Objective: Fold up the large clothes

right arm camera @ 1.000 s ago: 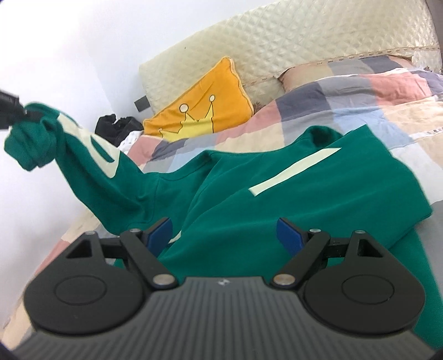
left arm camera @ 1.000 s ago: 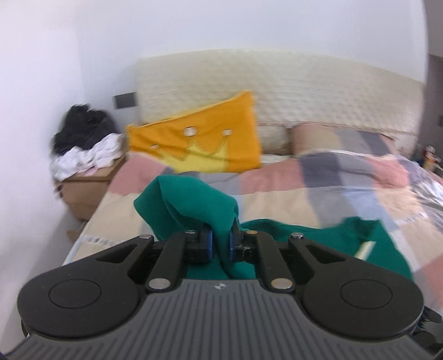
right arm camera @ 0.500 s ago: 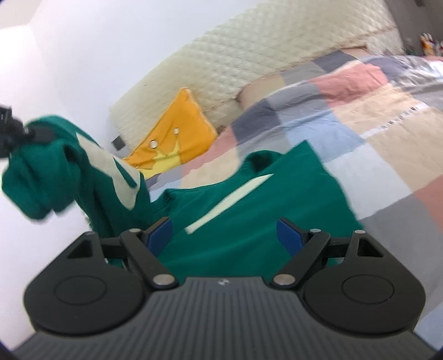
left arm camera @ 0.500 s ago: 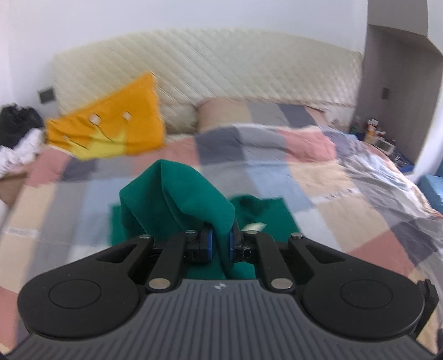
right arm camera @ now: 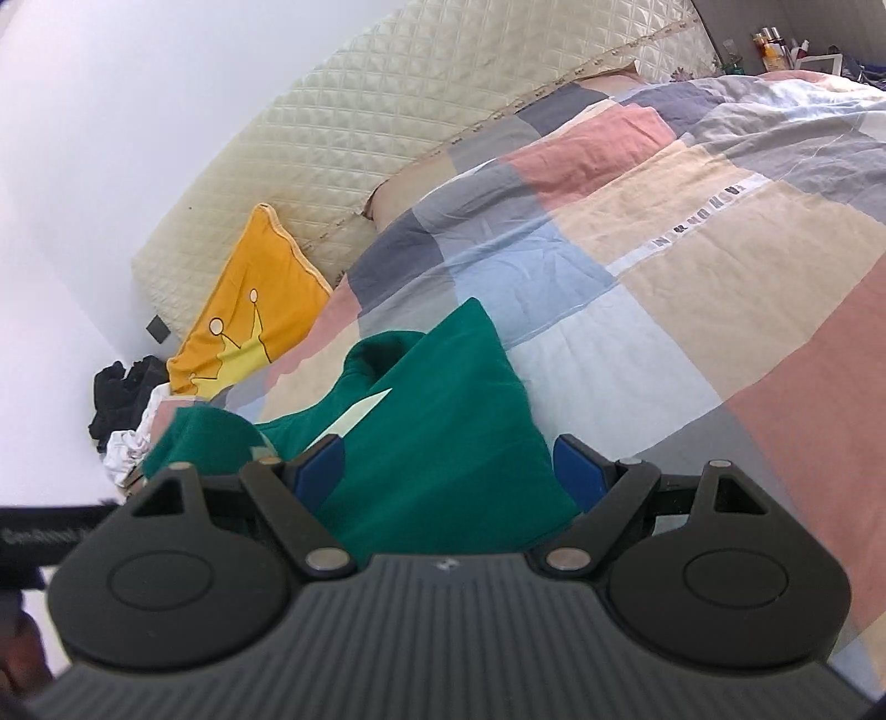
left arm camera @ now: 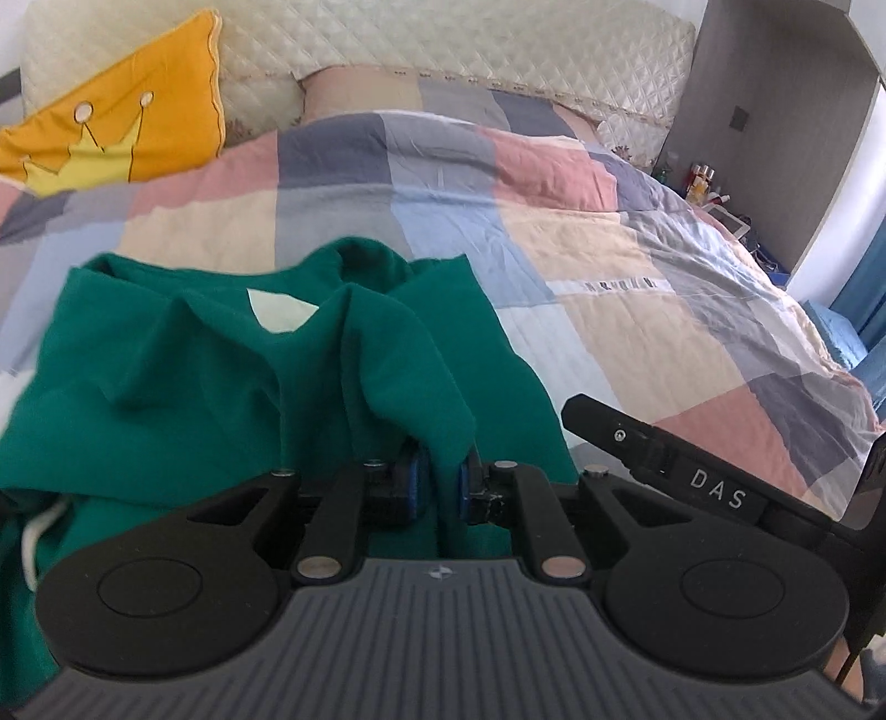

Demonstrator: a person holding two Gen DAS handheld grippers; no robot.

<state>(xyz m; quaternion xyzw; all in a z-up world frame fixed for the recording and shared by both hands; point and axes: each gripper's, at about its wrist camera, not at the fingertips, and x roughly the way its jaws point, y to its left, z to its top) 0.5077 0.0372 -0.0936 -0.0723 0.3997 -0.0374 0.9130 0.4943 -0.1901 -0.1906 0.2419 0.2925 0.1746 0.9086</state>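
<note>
A large green sweatshirt (left arm camera: 183,360) with a cream stripe lies on a patchwork quilt (left arm camera: 581,238). My left gripper (left arm camera: 440,484) is shut on a fold of its green cloth and holds it over the garment's right side. In the right wrist view the sweatshirt (right arm camera: 443,437) lies between the fingers of my right gripper (right arm camera: 449,471), which is open and empty just above it. Part of the right gripper's black body (left arm camera: 692,476) shows at the right of the left wrist view.
An orange crown cushion (left arm camera: 116,116) leans on the cream quilted headboard (left arm camera: 443,50) at the back left. A pile of dark and white clothes (right arm camera: 124,410) sits beside the bed. A grey cabinet (left arm camera: 775,111) with bottles stands at the right.
My left gripper has carried the held green cloth to the right and down across the garment, folding it over. The right gripper has stayed open and come closer to the sweatshirt's edge.
</note>
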